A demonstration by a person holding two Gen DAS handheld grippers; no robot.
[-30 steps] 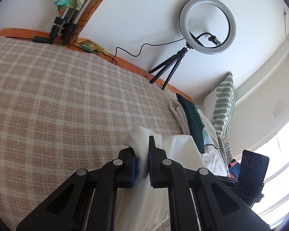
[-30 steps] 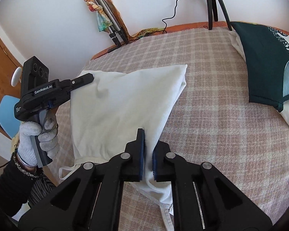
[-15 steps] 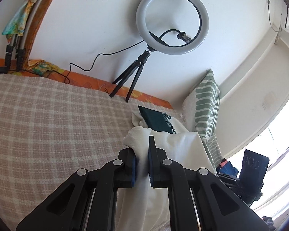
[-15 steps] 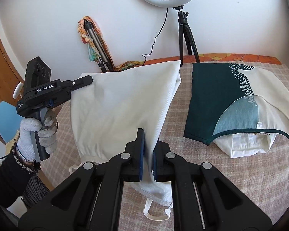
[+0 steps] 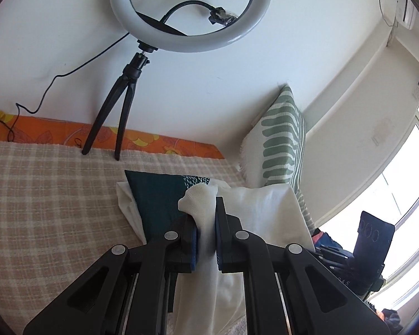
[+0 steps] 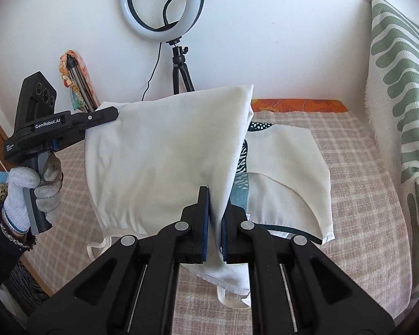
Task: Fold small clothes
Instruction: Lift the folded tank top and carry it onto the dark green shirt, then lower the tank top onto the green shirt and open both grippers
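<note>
Fabric hung in the air between both grippers: a white garment (image 6: 164, 153), folded over, was stretched above the checked bedspread (image 6: 357, 195). The right gripper (image 6: 215, 223) had its jaws drawn narrow, pinching one lower edge of the white garment between its blue pads (image 6: 206, 223), with the cloth running up and away to the left. At the far upper corner the left gripper (image 6: 113, 111), held by a hand in a light knitted glove (image 6: 33, 192), clamped the other end, its jaws likewise closed tight on the cloth. In the left wrist view the same gripper (image 5: 206, 237) showed a bunched ridge of white fabric squeezed between its fingers and poking out past the tips. Thin white straps (image 6: 97, 247) dangled from the lower hem.

Beneath and beyond the lifted garment lay a folded pile (image 6: 287, 173) on the bedspread, dark green on one side with a pale teal and cream panel, resting on something white. A striped green-and-white cushion (image 6: 399, 97) leaned at the right end of the bed. A ring light (image 6: 162, 2) on a small black tripod stood at the back against the white wall, its cable trailing down. An orange patterned border (image 5: 56, 131) ran along the far edge of the bed.
</note>
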